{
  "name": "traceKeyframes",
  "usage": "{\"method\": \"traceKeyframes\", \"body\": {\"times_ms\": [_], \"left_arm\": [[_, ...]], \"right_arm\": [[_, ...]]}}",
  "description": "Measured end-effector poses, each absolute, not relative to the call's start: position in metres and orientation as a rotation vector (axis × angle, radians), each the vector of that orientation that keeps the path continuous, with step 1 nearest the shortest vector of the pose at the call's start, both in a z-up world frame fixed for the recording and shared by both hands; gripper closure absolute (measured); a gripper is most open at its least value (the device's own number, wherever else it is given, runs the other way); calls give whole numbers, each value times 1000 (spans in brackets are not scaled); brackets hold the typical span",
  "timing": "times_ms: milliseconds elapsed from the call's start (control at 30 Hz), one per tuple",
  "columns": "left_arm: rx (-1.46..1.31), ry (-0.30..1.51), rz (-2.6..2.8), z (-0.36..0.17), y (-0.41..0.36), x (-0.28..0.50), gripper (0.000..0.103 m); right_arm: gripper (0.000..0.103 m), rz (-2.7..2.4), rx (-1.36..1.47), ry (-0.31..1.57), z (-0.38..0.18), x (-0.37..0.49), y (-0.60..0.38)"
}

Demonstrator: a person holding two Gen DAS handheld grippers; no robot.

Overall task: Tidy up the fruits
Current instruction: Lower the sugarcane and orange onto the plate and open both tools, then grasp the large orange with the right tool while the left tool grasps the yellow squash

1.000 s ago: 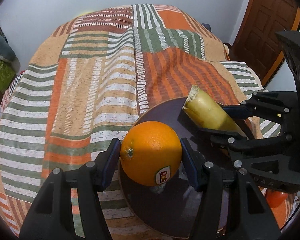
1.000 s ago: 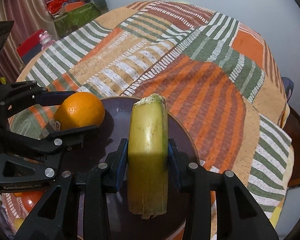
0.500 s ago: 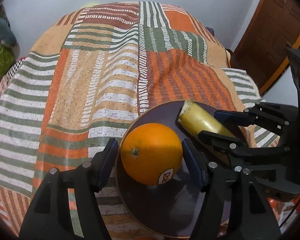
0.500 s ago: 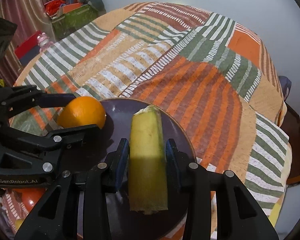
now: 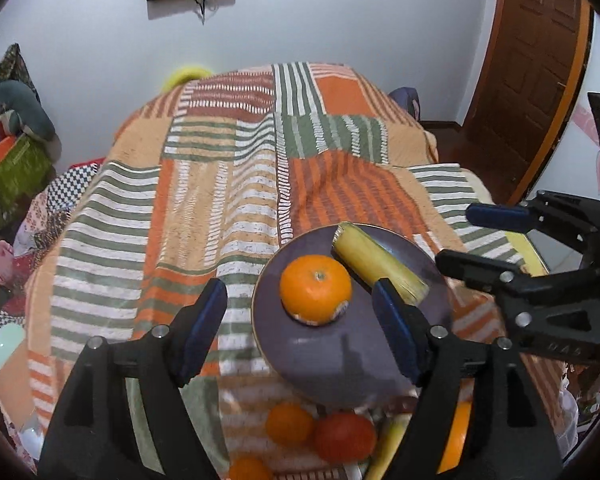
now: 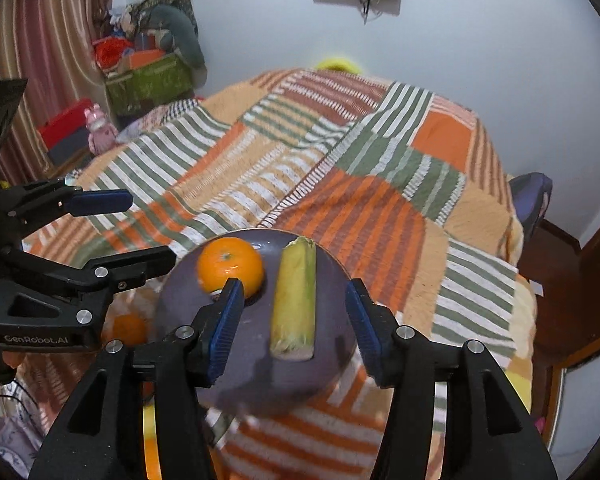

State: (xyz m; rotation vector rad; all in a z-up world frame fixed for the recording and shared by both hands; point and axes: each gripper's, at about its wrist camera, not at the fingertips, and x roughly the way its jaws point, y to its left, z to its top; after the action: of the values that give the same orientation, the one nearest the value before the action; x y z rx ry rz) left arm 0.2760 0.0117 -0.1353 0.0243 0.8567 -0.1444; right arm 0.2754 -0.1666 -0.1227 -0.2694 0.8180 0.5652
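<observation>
Now both grippers hang above the plate with nothing in them. The left gripper (image 5: 300,320) has its jaws wide and opening further; the orange (image 5: 315,295) shows in the gap between its blue pads, but neither pad touches it. The right gripper (image 6: 294,314) is also opening, its pads well clear of the yellow-green stalk piece (image 6: 294,300) that lies between them on the plate.

Both fruits rest on the dark purple plate (image 5: 332,364), the orange at its left, the stalk piece just to its right; whether the two touch I cannot tell. The plate sits on a bed covered by a striped orange, green and white blanket (image 5: 220,184).

Only the left wrist view shows what lies at the near edge below the plate: a small orange fruit (image 5: 289,421), a red one (image 5: 345,437) beside it, and more yellow and orange fruit partly hidden behind the fingers. It also shows a brown wooden door (image 5: 528,60) at the right.

Only the right wrist view shows a striped curtain (image 6: 40,60) and a green box (image 6: 152,84) piled with things in the far left corner.
</observation>
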Motion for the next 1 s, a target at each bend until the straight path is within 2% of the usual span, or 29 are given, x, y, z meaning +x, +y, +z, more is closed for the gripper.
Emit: {"method": "traceKeyframes", "body": {"times_ms": [100,367,767,867,1000], "left_arm": [[36,833,-142,-125,10,252,24],[61,826,-121,-120,11,199,12],[40,913,-198,-153,-1,153,12],[55,942,-212,-165,-5,151,18],[37,981,-223,-178,-3,151,20]], "right_arm": [[47,554,-255,786,-113,256,-174],[45,546,-204,778,-112,208,-192],[43,601,-125,876,-151,167,-195],[43,619,-106,916,-165,163,-191],[43,637,-96,970,-183,164,-183]]}}
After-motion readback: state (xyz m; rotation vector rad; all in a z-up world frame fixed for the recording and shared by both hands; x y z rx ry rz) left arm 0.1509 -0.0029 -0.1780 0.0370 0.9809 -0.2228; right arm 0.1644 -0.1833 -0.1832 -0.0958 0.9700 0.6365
